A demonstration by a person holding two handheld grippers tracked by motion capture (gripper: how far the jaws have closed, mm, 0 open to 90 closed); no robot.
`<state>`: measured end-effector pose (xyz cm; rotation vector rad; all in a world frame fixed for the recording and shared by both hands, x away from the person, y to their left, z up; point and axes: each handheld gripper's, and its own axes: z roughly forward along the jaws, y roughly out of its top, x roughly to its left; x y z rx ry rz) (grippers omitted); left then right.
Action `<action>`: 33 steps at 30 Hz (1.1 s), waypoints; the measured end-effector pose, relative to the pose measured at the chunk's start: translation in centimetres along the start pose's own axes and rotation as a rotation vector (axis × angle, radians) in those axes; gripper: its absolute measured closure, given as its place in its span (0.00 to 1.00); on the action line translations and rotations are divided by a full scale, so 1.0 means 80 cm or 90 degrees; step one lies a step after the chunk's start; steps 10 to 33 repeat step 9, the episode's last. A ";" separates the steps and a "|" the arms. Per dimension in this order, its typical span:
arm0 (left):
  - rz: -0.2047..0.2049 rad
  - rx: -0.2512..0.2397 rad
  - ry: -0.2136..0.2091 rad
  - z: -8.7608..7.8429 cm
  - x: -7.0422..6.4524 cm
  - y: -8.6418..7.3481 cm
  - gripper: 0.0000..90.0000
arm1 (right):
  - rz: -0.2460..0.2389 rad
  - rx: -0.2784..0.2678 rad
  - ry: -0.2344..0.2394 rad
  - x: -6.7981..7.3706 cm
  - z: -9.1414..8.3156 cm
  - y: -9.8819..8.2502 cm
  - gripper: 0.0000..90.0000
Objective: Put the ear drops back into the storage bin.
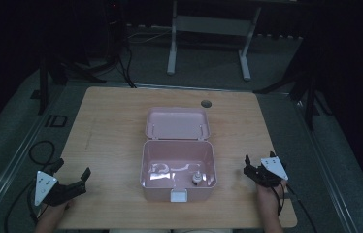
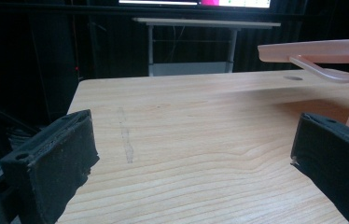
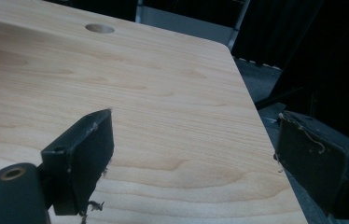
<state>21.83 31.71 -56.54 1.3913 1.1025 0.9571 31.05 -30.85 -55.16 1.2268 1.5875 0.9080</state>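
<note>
While both grippers gape empty, pink box [image 1: 178, 167] stands open.

Each black gripper, the left gripper [image 1: 72, 180] and the right gripper [image 1: 254, 166], is carrying a grey three-cornered plate dotted with small holes and trailing a black cable. Frayed threads are hanging from the worn black jaws, and a brass-ringed hole is showing.
</note>
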 end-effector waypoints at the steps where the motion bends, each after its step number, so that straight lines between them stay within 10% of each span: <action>1: 0.000 0.000 0.001 0.000 0.000 0.000 0.00 | -0.002 -0.002 -0.003 0.000 0.000 0.000 0.13; 33: 0.000 0.000 0.002 0.000 0.000 0.000 0.00 | -0.008 0.007 0.003 0.002 0.002 0.000 0.13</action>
